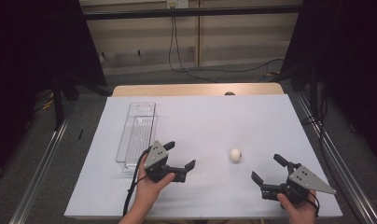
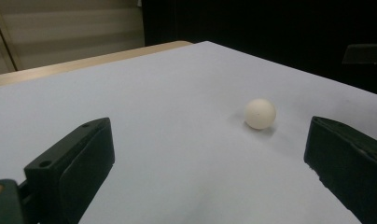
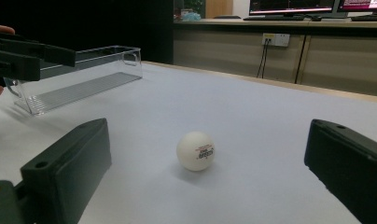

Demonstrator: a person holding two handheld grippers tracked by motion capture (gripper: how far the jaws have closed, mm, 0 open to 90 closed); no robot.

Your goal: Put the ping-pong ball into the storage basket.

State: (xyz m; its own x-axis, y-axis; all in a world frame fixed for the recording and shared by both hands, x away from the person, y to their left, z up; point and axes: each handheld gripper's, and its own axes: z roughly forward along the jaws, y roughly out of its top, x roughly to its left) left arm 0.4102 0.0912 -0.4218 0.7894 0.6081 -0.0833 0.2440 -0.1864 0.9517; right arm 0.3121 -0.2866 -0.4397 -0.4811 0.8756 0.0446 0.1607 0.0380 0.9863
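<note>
My right gripper is sitting low near the front right corner of the table, jaws spread wide with nothing in them, and it's pointing up and to the left at the ball. My left gripper is doing the same thing from the other side: jaws wide apart, holding nothing, hovering over the front-left part of the table and aimed to the right.

Going big to small on what's around: the table is wearing a plain white sheet, with a strip of bare wood showing along its far edge. On the left side a long clear plastic bin is lying lengthwise, front to back, and its near end is sitting just beside my left gripper. In the right gripper view that bin is showing off to the left, well apart from the ball, with my left gripper partly in front of it.

The small white ball is resting on the sheet between my two grippers, a bit closer to the right one, touching neither. In the right gripper view the ball is lined up between my jaws with red and black print facing me. Nothing is lying between it and either gripper; in the left gripper view the ball is sitting farther off, toward the right jaw.
</note>
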